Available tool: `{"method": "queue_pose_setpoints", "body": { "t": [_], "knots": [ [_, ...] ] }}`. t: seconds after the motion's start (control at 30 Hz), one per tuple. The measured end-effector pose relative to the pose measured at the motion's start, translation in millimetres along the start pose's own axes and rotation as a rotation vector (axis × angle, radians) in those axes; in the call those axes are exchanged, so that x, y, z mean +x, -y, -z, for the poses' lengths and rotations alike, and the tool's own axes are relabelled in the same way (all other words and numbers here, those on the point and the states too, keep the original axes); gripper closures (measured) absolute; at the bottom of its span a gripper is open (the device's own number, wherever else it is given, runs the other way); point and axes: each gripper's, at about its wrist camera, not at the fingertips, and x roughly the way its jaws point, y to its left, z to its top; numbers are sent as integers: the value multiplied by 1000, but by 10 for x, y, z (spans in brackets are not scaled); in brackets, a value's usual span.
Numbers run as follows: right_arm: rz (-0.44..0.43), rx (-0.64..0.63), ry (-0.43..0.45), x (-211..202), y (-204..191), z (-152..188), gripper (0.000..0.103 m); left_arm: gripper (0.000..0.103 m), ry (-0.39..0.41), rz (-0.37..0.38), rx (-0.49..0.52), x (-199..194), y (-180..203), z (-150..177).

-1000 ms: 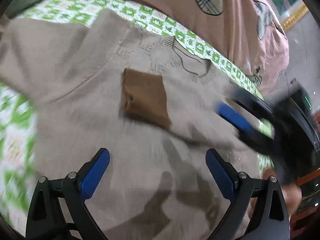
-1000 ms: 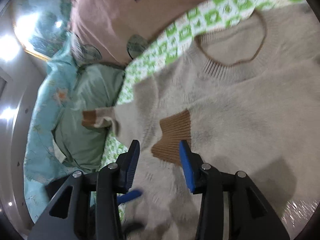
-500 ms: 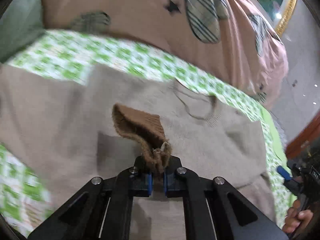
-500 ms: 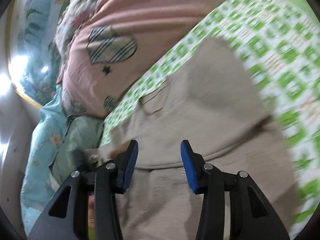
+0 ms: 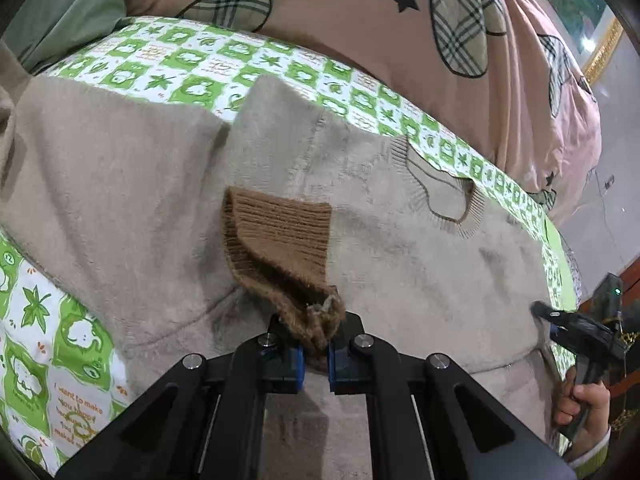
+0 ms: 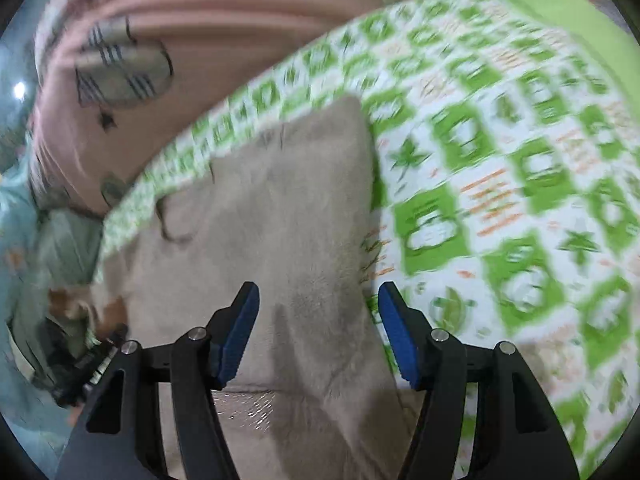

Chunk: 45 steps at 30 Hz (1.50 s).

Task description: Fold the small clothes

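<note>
A beige fuzzy sweater (image 5: 400,264) lies flat on the green-and-white checked sheet (image 5: 184,68), its neckline (image 5: 440,196) toward the far right. My left gripper (image 5: 316,356) is shut on the brown ribbed cuff (image 5: 280,236) of a sleeve folded over the sweater's body. My right gripper (image 6: 318,332) is open and empty, hovering over the sweater's right edge (image 6: 280,248); it also shows in the left wrist view (image 5: 576,328) at the far right, held by a hand.
A pink quilt (image 5: 360,20) with plaid patches lies bunched behind the sweater. A pale green pillow (image 5: 60,12) sits at the far left. Bare checked sheet (image 6: 500,200) extends to the right of the sweater.
My left gripper closed on the brown cuff and lifted it a little. My right gripper swung away from the cuff to the sweater's right side and opened wider.
</note>
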Motion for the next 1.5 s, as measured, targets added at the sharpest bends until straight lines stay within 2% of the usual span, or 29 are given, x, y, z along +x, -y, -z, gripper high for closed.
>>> {"method": "queue_pose_setpoints", "body": {
  "t": [0.03, 0.07, 0.17, 0.33, 0.4, 0.43, 0.53, 0.57, 0.6, 0.63, 0.7, 0.8, 0.83, 0.9, 0.93, 1.0, 1.1, 1.17, 1.23, 1.3, 1.33, 1.4, 1.43, 1.47, 1.5],
  "knots": [
    [12, -13, -10, 30, 23, -10, 84, 97, -1, 11, 8, -21, 29, -1],
    [8, -12, -10, 17, 49, -28, 91, 96, 1, 32, 14, -36, 78, -14],
    [22, -16, 42, -175, 200, -121, 92, 96, 2, 112, 39, -74, 221, -5],
    [88, 65, 54, -272, 469, -167, 94, 96, -35, 79, 42, 75, 250, 55],
    [80, 20, 116, -430, 251, -78, 93, 96, -40, 78, 27, 91, 202, 86],
    [60, -43, 138, -478, 62, -12, 93, 96, -42, 77, 23, 97, 191, 95],
    [41, -155, 81, -339, -260, 123, 84, 95, -48, 78, 17, 87, 160, 114],
    [44, -161, 48, -236, -286, 154, 73, 92, -47, 80, 16, 68, 136, 115],
    [82, -151, 26, -130, -264, 160, 66, 92, -43, 76, 15, 32, 103, 122],
    [120, -138, 14, -75, -203, 176, 66, 91, -36, 71, 16, -25, 57, 132],
    [56, -65, 27, -114, -48, 175, 66, 88, -21, 55, 11, -135, -45, 138],
    [66, -36, 63, -320, -43, 224, 64, 88, 28, -14, -11, -383, -297, 142],
    [34, -40, 81, -388, -90, 245, 60, 88, 49, -35, -22, -463, -392, 135],
    [-67, -43, 107, -535, -207, 341, 31, 88, 97, -89, -61, -642, -632, 97],
    [-91, -51, 119, -595, -272, 402, 26, 87, 112, -112, -84, -706, -747, 68],
    [-137, -95, 139, -709, -451, 563, 25, 84, 147, -153, -151, -843, -1044, -35],
    [-208, -141, 122, -791, -668, 746, 25, 69, 222, -204, -263, -1070, -1483, -262],
    [-218, -155, 103, -756, -785, 840, 25, 40, 298, -234, -345, -1245, -1746, -424],
    [-222, -166, 83, -724, -854, 945, 25, 31, 369, -263, -416, -1382, -1967, -576],
    [-222, -180, 42, -656, -897, 1051, 25, 31, 409, -283, -475, -1460, -2190, -751],
    [-215, -185, 26, -617, -910, 1075, 25, 32, 418, -288, -494, -1476, -2281, -827],
    [-219, -184, 0, -557, -905, 1118, 25, 42, 442, -317, -512, -1494, -2453, -969],
    [-222, -175, -8, -540, -889, 1129, 25, 75, 437, -336, -512, -1492, -2512, -1017],
    [-222, -167, -10, -538, -866, 1136, 25, 97, 408, -323, -508, -1473, -2577, -1081],
    [-222, -157, -8, -541, -844, 1134, 25, 99, 402, -293, -500, -1489, -2600, -1091]
  ]
}}
